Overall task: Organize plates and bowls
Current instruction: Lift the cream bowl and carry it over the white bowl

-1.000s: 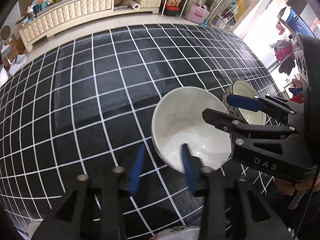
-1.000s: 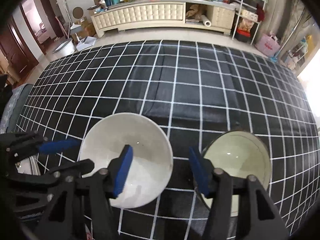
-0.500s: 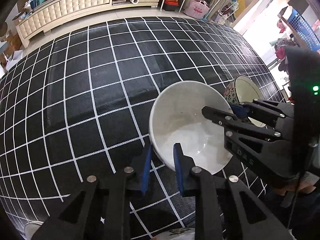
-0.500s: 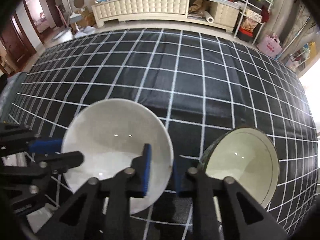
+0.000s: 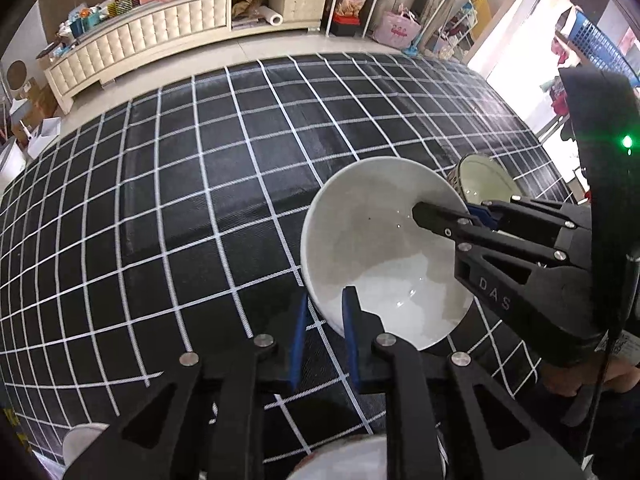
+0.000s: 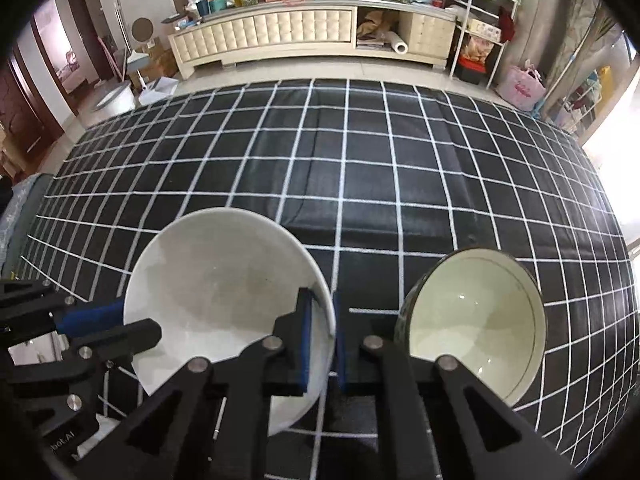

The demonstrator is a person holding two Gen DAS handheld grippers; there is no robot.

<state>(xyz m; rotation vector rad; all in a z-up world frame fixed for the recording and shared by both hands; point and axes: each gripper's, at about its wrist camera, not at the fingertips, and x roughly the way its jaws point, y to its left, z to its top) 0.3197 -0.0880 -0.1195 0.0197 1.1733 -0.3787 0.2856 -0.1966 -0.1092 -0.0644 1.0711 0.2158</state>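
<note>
Near the front of a counter (image 6: 360,184) draped in black cloth with a white grid, a plain white bowl (image 6: 224,292) is pinched at two points of its rim: the left claw (image 5: 324,322) clamps the near-left edge, one blue pad inside the wall and one outside, while the right claw (image 6: 321,334) bites the opposite edge in the same fashion, both closed on the bowl. Whether the bowl sits on the cloth or hangs just clear of it cannot be told from either wrist view. Just beside it on the right stands a second bowl (image 6: 476,320), cream inside with a dark patterned outer wall, untouched and upright. Part of another white dish (image 5: 344,458) peeks in at the bottom edge of the left view, and a pale rounded piece (image 5: 82,442) sits at the counter's near-left corner. Beyond the counter runs a long tufted cream cabinet (image 6: 272,40) cluttered on top. By appearances the step in hand is the two-handed pickup of the white bowl; the next move calls for a level lift, both grips moving together, toward wherever the bowls are to be stacked
</note>
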